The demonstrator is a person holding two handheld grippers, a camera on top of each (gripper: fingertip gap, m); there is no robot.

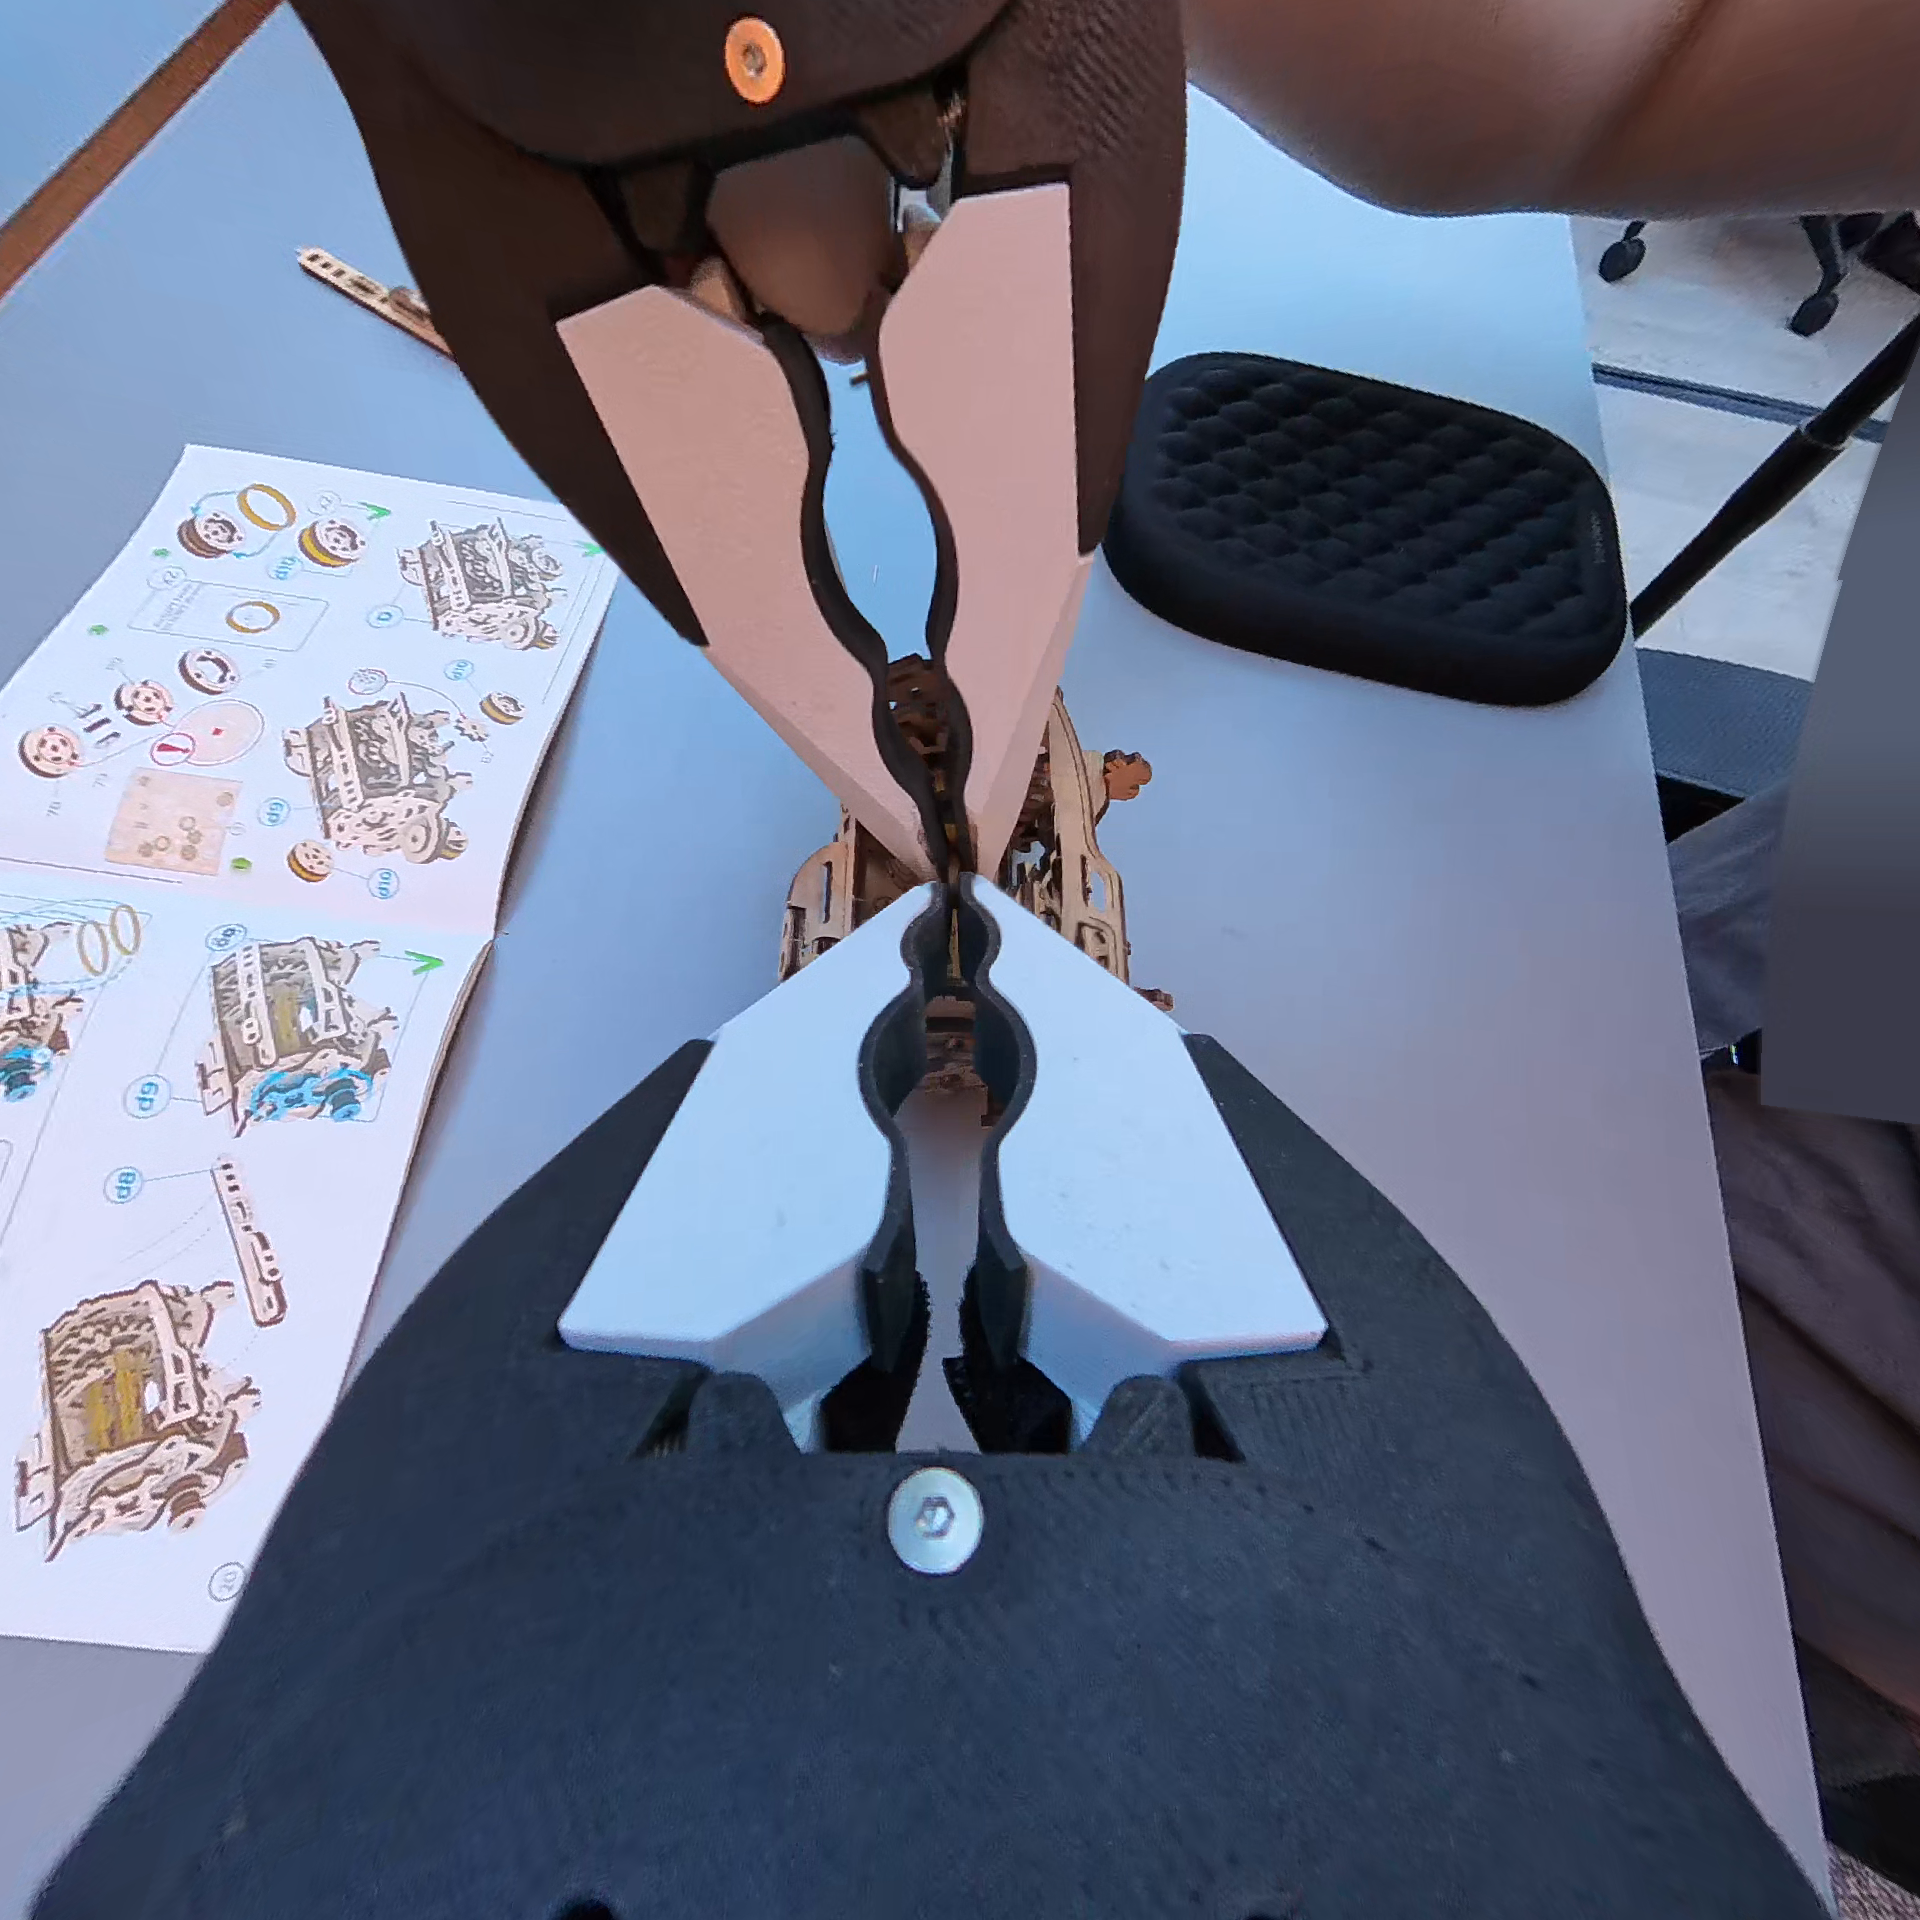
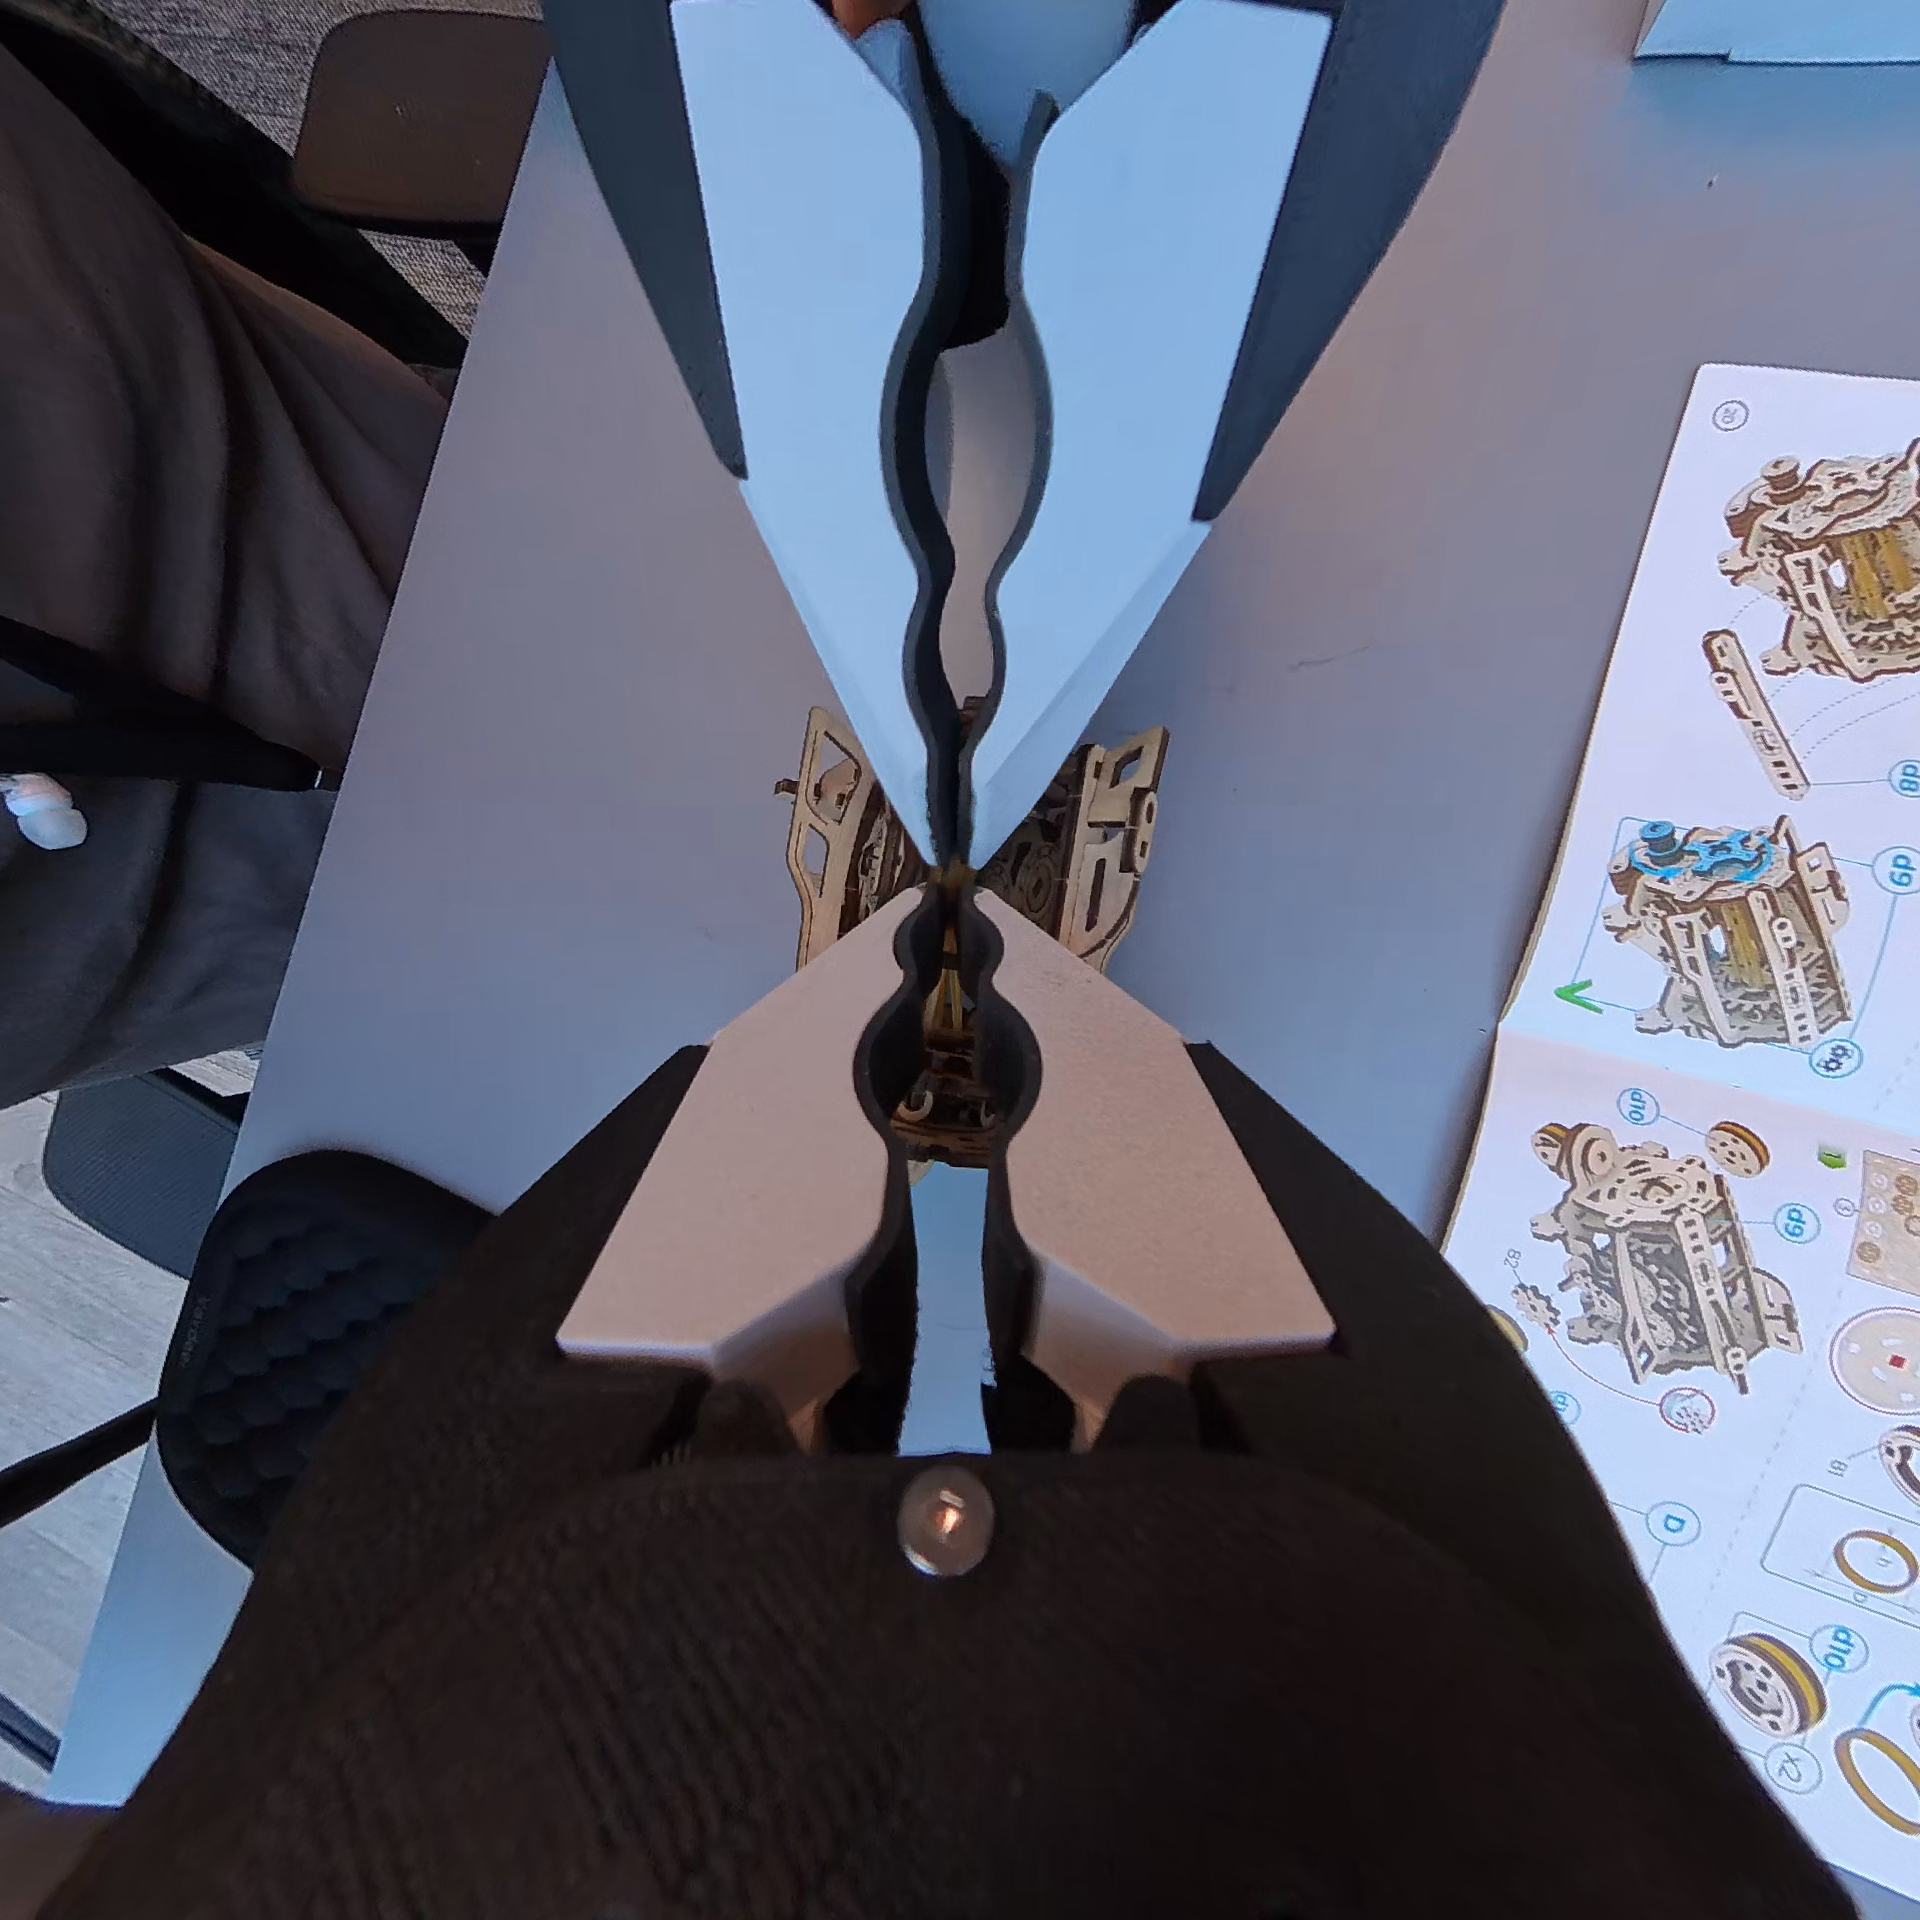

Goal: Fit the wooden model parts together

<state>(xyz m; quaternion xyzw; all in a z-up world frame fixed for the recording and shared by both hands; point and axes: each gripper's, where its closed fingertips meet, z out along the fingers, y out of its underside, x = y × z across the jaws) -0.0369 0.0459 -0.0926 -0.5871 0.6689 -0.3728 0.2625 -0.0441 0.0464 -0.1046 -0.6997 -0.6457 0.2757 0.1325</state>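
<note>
Two sets of tongs met tip to tip over the laser-cut wooden model, the left gripper and right gripper each pressed nearly together on a thin yellow band between them. Around it lay smooth grey table; an instruction sheet lay beside the left gripper, and a quilted black pad sat near the table's far edge.

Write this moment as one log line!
left tool shut | right tool shut | tips meeting over wooden model | booklet open
</note>
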